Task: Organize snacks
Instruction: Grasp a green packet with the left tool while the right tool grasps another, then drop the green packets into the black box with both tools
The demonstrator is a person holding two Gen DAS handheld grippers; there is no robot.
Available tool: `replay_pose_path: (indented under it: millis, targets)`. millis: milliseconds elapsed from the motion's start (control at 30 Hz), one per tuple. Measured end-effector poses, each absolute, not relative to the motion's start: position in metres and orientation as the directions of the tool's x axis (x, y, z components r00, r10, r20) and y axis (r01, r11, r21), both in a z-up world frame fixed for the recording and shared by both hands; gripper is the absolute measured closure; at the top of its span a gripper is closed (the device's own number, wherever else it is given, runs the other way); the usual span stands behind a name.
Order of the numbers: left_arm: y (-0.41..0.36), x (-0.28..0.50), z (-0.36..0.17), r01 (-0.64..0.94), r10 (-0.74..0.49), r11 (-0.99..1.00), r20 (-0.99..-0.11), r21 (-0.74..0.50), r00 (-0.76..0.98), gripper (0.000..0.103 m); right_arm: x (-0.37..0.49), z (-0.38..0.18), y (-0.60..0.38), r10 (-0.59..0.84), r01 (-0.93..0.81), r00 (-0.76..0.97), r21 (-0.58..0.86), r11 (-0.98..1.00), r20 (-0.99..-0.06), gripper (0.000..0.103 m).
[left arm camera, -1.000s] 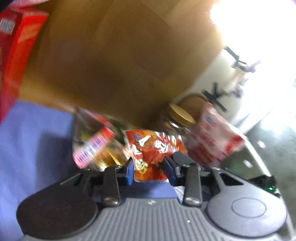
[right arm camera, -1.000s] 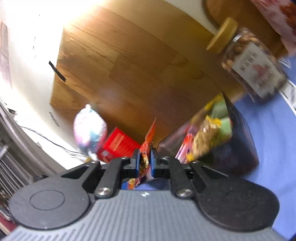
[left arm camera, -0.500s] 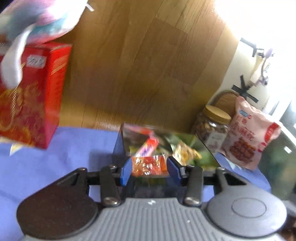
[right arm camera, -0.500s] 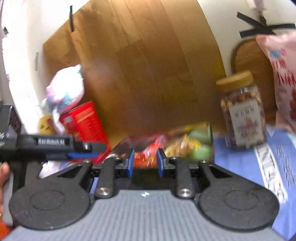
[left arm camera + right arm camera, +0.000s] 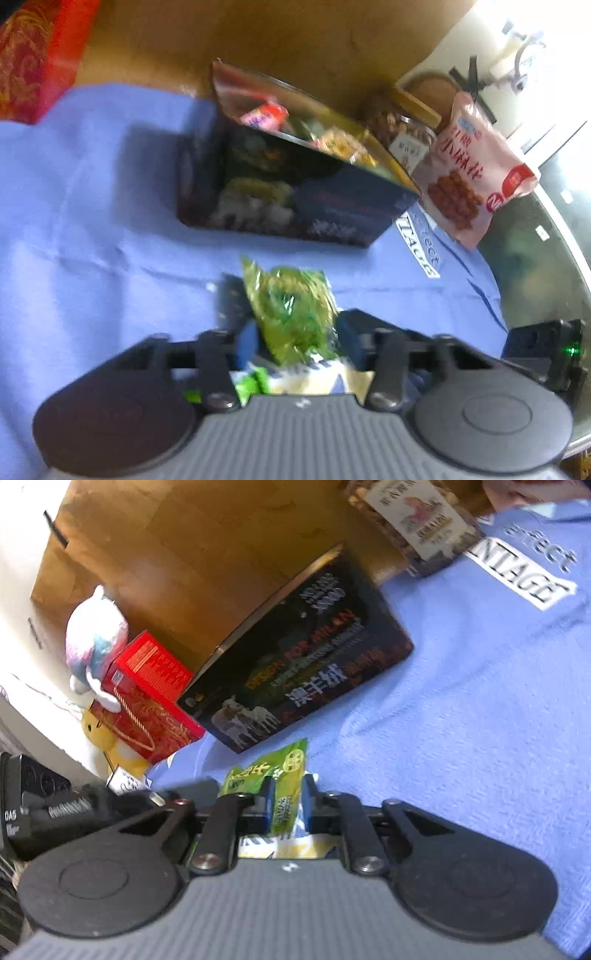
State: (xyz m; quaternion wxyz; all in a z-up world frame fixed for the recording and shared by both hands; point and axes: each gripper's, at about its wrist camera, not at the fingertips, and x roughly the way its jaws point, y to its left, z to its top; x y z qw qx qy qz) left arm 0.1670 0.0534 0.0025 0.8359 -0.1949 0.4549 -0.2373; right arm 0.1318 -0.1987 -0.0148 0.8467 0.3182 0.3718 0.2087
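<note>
A blue cloth (image 5: 480,709) printed with white lettering covered the surface. On it sat a dark open box (image 5: 303,672) filled with snacks, a red carton (image 5: 147,698), a jar of nuts (image 5: 417,520) and a pink snack pouch (image 5: 476,173) standing nearby.

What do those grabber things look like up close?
Both look alike. The left gripper and right gripper each have a grey ribbed body, two round black discs at the sides, black link arms with silver screws, and black fingers with blue pads. A black box with a small green light shows beside the left one.
</note>
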Motion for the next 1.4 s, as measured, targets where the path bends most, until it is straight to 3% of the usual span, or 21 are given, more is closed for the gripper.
replay_pose_path:
  millis: [33, 167, 267, 333, 567, 733, 800, 867, 933, 1000, 1200, 1267, 1300, 1333, 1400]
  targets:
    - [0.048, 0.168, 0.001, 0.224, -0.572, 0.814, -0.673, -0.536, 0.468, 0.083, 0.133, -0.014, -0.197, 0.588, -0.107, 0.637, 0.697, 0.709, -0.499, 0.096]
    - [0.044, 0.164, 0.001, 0.208, -0.575, 0.807, -0.656, -0.553, 0.488, 0.085, 0.130, -0.011, -0.200, 0.595, -0.113, 0.635, 0.702, 0.703, -0.493, 0.095]
    - [0.048, 0.162, 0.003, 0.212, -0.608, 0.780, -0.631, -0.589, 0.482, 0.086, 0.120, -0.010, -0.211, 0.602, -0.122, 0.669, 0.734, 0.668, -0.436, 0.086]
    - [0.054, 0.161, 0.004, 0.213, -0.650, 0.740, -0.597, -0.638, 0.469, 0.087, 0.116, -0.013, -0.223, 0.608, -0.111, 0.700, 0.785, 0.610, -0.374, 0.073]
    - [0.078, 0.158, 0.012, 0.197, -0.720, 0.646, -0.501, -0.738, 0.480, 0.087, 0.117, -0.031, -0.250, 0.680, -0.079, 0.701, 0.923, 0.375, -0.216, 0.065]
    - [0.076, 0.157, 0.020, 0.231, -0.765, 0.587, -0.439, -0.776, 0.471, 0.087, 0.118, -0.024, -0.241, 0.706, -0.107, 0.667, 0.907, 0.406, -0.237, 0.060]
    - [0.072, 0.156, 0.025, 0.248, -0.765, 0.590, -0.435, -0.768, 0.475, 0.087, 0.117, -0.023, -0.235, 0.736, -0.125, 0.642, 0.917, 0.380, -0.217, 0.060]
    - [0.067, 0.157, 0.031, 0.265, -0.749, 0.617, -0.449, -0.741, 0.488, 0.087, 0.118, -0.020, -0.231, 0.754, -0.146, 0.629, 0.925, 0.350, -0.187, 0.067]
    - [0.066, 0.162, 0.042, 0.291, -0.738, 0.633, -0.444, -0.718, 0.508, 0.087, 0.121, -0.011, -0.229, 0.742, -0.162, 0.638, 0.906, 0.390, -0.206, 0.086]
    - [0.069, 0.170, 0.055, 0.306, -0.741, 0.626, -0.425, -0.717, 0.520, 0.087, 0.129, -0.001, -0.228, 0.740, -0.186, 0.644, 0.898, 0.399, -0.195, 0.095]
    - [0.066, 0.216, 0.092, 0.340, -0.710, 0.654, -0.392, -0.676, 0.584, 0.087, 0.173, 0.045, -0.214, 0.679, -0.244, 0.700, 0.821, 0.517, -0.219, 0.095]
    - [0.060, 0.237, 0.093, 0.312, -0.657, 0.716, -0.450, -0.625, 0.605, 0.080, 0.189, 0.055, -0.207, 0.617, -0.238, 0.742, 0.756, 0.609, -0.263, 0.093]
    - [0.056, 0.247, 0.090, 0.277, -0.601, 0.768, -0.501, -0.577, 0.623, 0.066, 0.194, 0.059, -0.202, 0.564, -0.228, 0.768, 0.693, 0.684, -0.303, 0.090]
    - [0.051, 0.255, 0.086, 0.231, -0.523, 0.829, -0.558, -0.510, 0.644, 0.060, 0.198, 0.061, -0.198, 0.511, -0.213, 0.789, 0.627, 0.749, -0.342, 0.089]
    - [0.041, 0.262, 0.078, 0.183, -0.386, 0.914, -0.636, -0.363, 0.669, 0.060, 0.200, 0.061, -0.194, 0.440, -0.200, 0.813, 0.527, 0.826, -0.381, 0.089]
